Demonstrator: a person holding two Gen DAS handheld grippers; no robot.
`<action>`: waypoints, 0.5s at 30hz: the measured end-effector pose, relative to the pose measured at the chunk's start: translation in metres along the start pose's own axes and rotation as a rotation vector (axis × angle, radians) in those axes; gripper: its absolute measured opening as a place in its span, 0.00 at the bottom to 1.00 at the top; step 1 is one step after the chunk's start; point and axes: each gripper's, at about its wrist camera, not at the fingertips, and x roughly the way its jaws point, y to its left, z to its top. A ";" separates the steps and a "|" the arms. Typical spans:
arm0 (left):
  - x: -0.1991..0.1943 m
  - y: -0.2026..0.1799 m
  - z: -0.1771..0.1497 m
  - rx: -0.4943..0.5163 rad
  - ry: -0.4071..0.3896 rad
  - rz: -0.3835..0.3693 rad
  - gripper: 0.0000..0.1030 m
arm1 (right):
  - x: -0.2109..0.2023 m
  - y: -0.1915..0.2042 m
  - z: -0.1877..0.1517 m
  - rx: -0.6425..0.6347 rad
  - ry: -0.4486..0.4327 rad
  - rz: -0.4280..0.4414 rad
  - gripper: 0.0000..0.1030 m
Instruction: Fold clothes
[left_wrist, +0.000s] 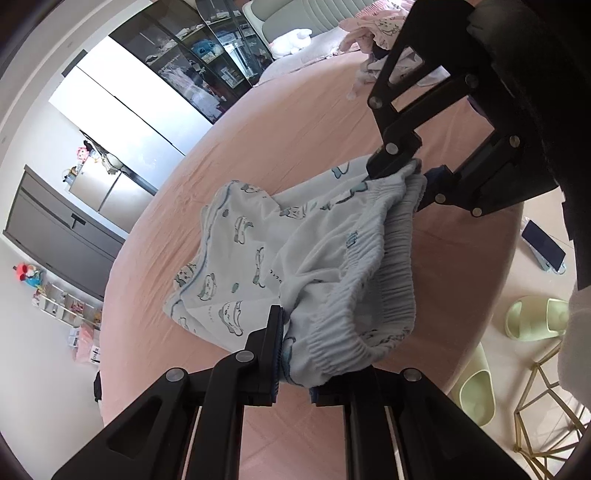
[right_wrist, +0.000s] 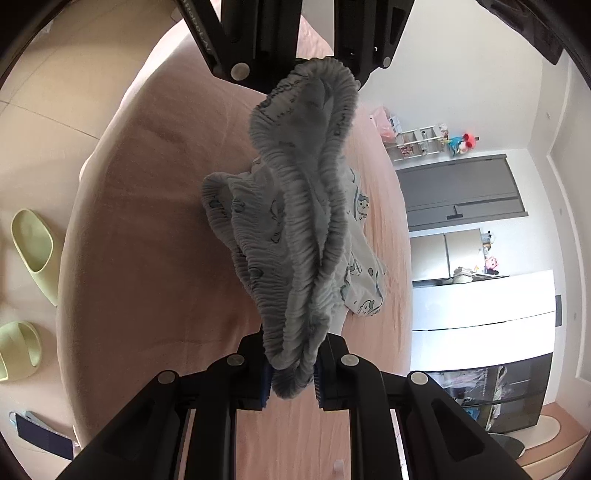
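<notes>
A pair of light blue shorts (left_wrist: 280, 258) with a cartoon print and a ruffled elastic waistband hangs over the pink bed (left_wrist: 295, 122). My left gripper (left_wrist: 295, 363) is shut on one end of the waistband. My right gripper (left_wrist: 402, 171) is shut on the other end, up and to the right. In the right wrist view the waistband (right_wrist: 306, 221) stretches from my right gripper (right_wrist: 291, 373) at the bottom up to the left gripper (right_wrist: 325, 66) at the top. The shorts' legs trail down onto the bed.
A pile of pink and white clothes (left_wrist: 373, 29) lies at the far side of the bed. Green slippers (left_wrist: 535, 317) and a gold wire frame (left_wrist: 546, 413) are on the floor by the bed edge. A dark phone (left_wrist: 543, 245) lies on the floor. Cabinets (left_wrist: 66, 229) line the wall.
</notes>
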 end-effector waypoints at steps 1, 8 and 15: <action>0.001 0.000 0.000 -0.005 0.003 -0.006 0.09 | 0.000 0.001 0.000 0.000 0.000 0.002 0.15; 0.005 0.011 0.003 -0.028 -0.001 -0.018 0.09 | -0.001 -0.003 -0.002 0.009 0.006 0.049 0.15; 0.009 0.041 0.009 -0.125 -0.017 -0.018 0.10 | 0.007 -0.025 0.001 0.072 -0.003 0.081 0.15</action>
